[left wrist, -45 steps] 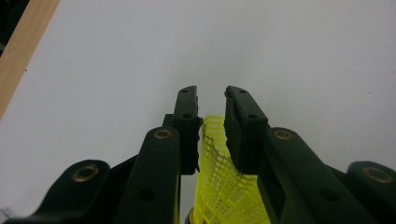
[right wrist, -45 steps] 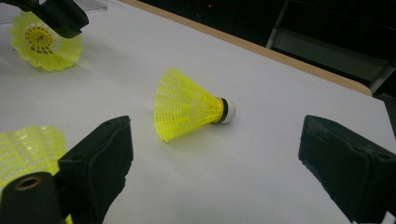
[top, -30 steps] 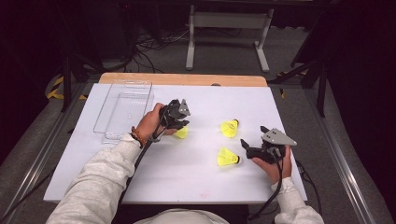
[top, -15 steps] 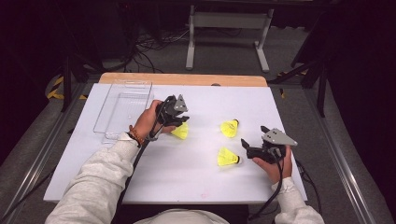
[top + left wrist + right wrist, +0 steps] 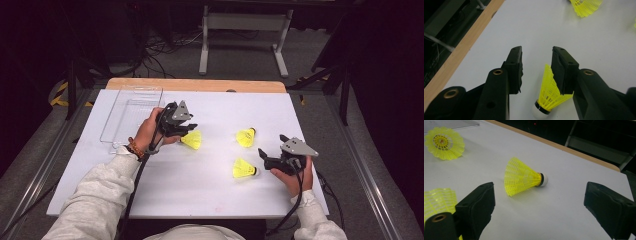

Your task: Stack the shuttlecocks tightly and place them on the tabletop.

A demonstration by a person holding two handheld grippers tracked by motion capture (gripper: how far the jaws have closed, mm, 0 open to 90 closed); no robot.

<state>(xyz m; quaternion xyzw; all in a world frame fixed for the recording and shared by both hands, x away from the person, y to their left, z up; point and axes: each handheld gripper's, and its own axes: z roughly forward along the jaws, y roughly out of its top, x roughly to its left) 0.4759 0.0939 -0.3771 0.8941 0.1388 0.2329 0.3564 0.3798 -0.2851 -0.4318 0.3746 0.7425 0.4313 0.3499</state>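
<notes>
Three yellow shuttlecocks lie on the white table (image 5: 165, 200). My left gripper (image 5: 186, 129) (image 5: 536, 50) hovers open just over the left shuttlecock (image 5: 192, 140) (image 5: 551, 96). That shuttlecock's skirt lies under the right-hand jaw, and its white cork points toward the camera. My right gripper (image 5: 271, 147) (image 5: 539, 192) stands wide open at the right with nothing between its jaws. The near shuttlecock (image 5: 243, 169) (image 5: 436, 200) lies beside one of its jaws. The far shuttlecock (image 5: 246, 137) (image 5: 524, 178) lies on its side a little beyond them.
A clear plastic tray (image 5: 131, 116) sits at the table's far left, behind my left hand. A wooden strip (image 5: 200, 85) runs along the far edge. Cables and a metal stand are on the floor beyond.
My left gripper has drifted slightly up and back from the left shuttlecock, which stays on the table. The right gripper has not moved.
</notes>
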